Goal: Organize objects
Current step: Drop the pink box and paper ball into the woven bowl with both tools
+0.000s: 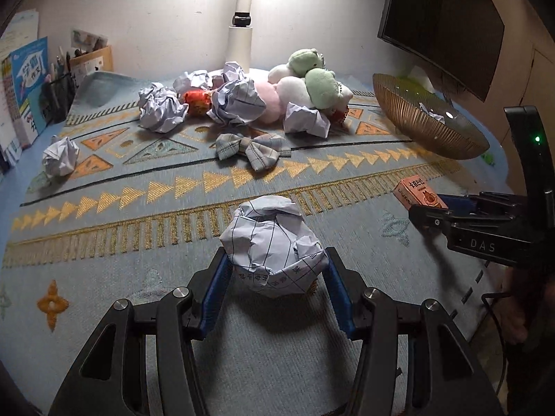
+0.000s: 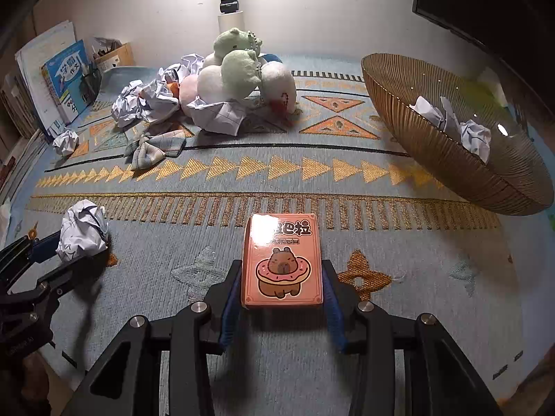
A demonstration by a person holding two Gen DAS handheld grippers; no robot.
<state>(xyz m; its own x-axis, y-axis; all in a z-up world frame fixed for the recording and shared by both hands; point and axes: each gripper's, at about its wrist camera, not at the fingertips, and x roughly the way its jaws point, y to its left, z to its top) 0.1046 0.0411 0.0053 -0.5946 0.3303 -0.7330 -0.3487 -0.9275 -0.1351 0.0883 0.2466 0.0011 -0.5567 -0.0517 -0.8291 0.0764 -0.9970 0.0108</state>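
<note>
My left gripper (image 1: 275,256) is shut on a crumpled ball of lined paper (image 1: 274,242), its blue pads pressing both sides just above the patterned mat (image 1: 138,242). My right gripper (image 2: 281,265) is shut on an orange card box with a capybara picture (image 2: 282,260), held flat between its pads. In the left wrist view the right gripper (image 1: 433,204) and the box (image 1: 418,192) appear at the right. In the right wrist view the left gripper (image 2: 66,253) and its paper ball (image 2: 83,230) show at the left.
A gold wire basket (image 2: 451,159) with crumpled papers (image 2: 475,137) tilts at the right. At the back lie plush toys (image 2: 239,76), several loose paper balls (image 1: 161,107) and a plaid bow (image 1: 253,149). Books (image 1: 27,83) stand left, a dark monitor (image 1: 444,24) right.
</note>
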